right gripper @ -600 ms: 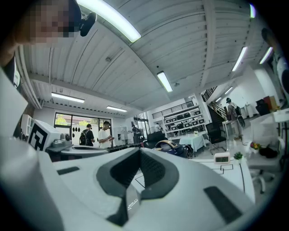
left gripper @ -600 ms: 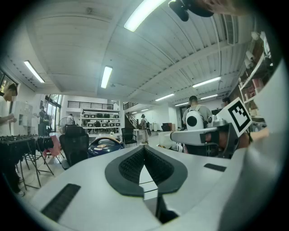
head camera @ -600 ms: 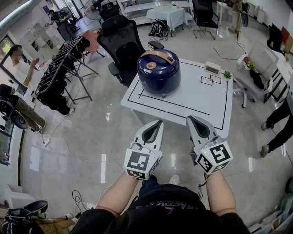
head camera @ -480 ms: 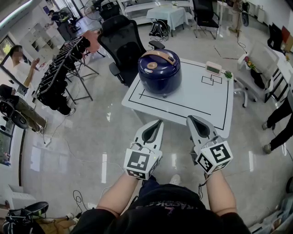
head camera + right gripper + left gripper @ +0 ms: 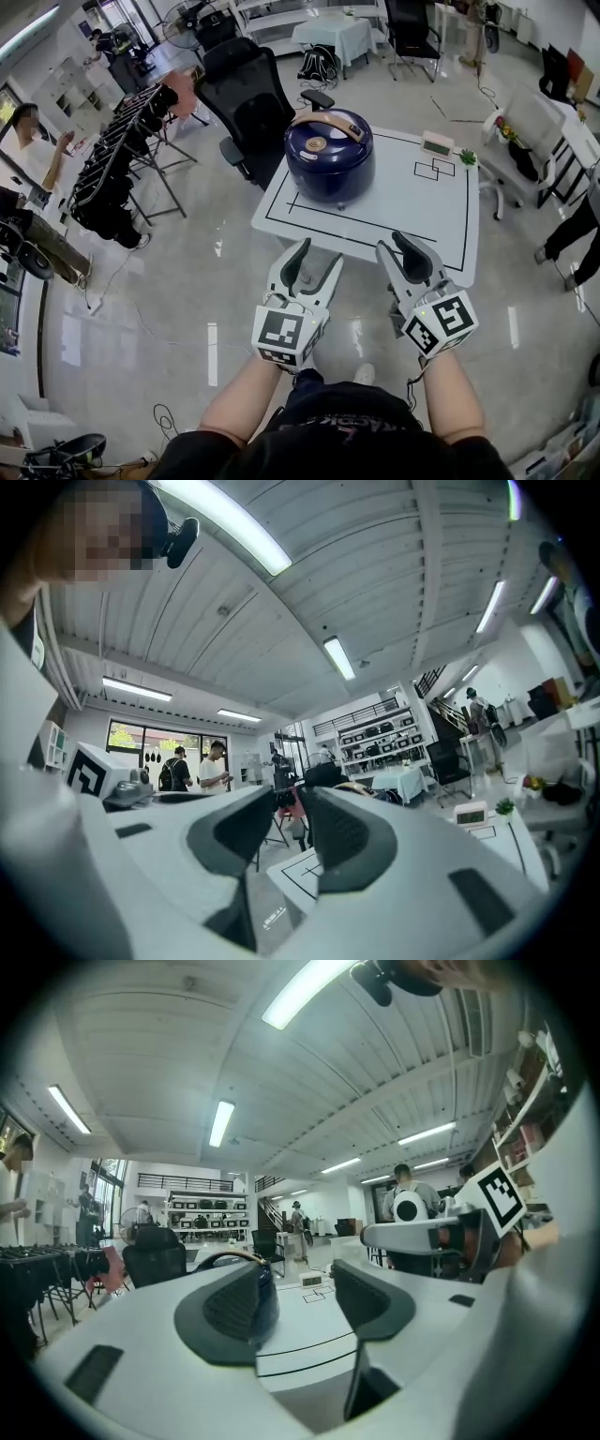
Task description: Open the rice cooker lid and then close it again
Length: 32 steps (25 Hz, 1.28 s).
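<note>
I'm holding 2 grippers level over the floor, short of the table. L gripper [image 5: 317, 255] is showing jaws spread wide, nothing btwn them. R gripper [image 5: 398, 246] is showing jaws only narrowly apart, also pinching nothing. 1 rice cooker [image 5: 330, 159], dark blue, is sitting on the 1 white table [image 5: 412, 202] toward its far-left corner, w/ lid [image 5: 328, 127] down. At the far-right corner, 1 small clock [image 5: 436, 143] and 1 tiny plant [image 5: 466, 156] are sitting well apart from the cooker. 1 black office chair [image 5: 246, 89] is standing just behind that corner. The table's near edge is lying btwn my grippers and the cooker.
</note>
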{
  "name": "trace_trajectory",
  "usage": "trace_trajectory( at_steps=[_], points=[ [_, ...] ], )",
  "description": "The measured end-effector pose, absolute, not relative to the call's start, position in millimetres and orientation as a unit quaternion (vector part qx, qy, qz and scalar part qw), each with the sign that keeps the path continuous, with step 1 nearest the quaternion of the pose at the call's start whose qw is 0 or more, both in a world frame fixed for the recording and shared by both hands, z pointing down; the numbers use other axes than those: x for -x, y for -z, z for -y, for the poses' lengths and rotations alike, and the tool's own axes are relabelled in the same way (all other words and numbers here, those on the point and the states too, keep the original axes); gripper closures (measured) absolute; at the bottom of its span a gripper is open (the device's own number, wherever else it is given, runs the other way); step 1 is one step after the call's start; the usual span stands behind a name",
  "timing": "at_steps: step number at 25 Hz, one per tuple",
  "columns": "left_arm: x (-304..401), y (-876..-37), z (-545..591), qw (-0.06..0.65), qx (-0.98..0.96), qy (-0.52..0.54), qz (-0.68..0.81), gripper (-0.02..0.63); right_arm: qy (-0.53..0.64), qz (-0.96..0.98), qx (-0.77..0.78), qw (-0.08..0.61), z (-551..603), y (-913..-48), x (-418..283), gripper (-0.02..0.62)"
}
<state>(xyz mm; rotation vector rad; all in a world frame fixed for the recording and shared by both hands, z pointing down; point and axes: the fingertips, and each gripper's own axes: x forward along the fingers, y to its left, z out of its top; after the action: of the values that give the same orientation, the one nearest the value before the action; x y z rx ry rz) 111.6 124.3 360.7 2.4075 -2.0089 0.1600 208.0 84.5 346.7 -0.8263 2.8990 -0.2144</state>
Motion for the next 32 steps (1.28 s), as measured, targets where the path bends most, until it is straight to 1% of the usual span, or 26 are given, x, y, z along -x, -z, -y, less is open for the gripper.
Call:
trace_trajectory(
  at_steps=[1,2,3,5,21,26,32],
  points=[
    [-105.3,-359.6,-120.9,-0.003,-0.768,-0.054,0.638,0.334,0.067,-0.957,0.276,0.061,-82.3,-344.6,-203.0,0.456],
    [-98.8,-359.0,-117.7,-0.007,-0.768,-0.059,0.637,0.297,0.063,-0.955,0.281,0.063,-79.6,-342.4,-198.6,0.425],
    [-91.9,-358.9,-115.0,-0.011,-0.769,-0.066,0.636,0.279,0.061,-0.953,0.288,0.065,-76.6,-340.0,-194.3,0.402],
    [-77.3,-357.9,-110.4,-0.016,-0.77,-0.078,0.633,0.268,0.06,-0.949,0.302,0.071,-70.3,-334.6,-185.4,0.393],
    [55.9,-338.8,-82.2,-0.044,-0.803,-0.066,0.591,0.265,0.062,-0.92,0.379,0.08,-45.4,-318.6,-77.6,0.393],
    [76.6,-334.2,-73.4,-0.054,-0.814,-0.065,0.575,0.265,0.054,-0.913,0.397,0.082,-43.7,-313.4,-57.8,0.393],
    [83.1,-332.7,-58.2,-0.056,-0.823,-0.063,0.561,0.266,0.05,-0.907,0.41,0.082,-31.5,-312.2,-51.0,0.393]
  ],
)
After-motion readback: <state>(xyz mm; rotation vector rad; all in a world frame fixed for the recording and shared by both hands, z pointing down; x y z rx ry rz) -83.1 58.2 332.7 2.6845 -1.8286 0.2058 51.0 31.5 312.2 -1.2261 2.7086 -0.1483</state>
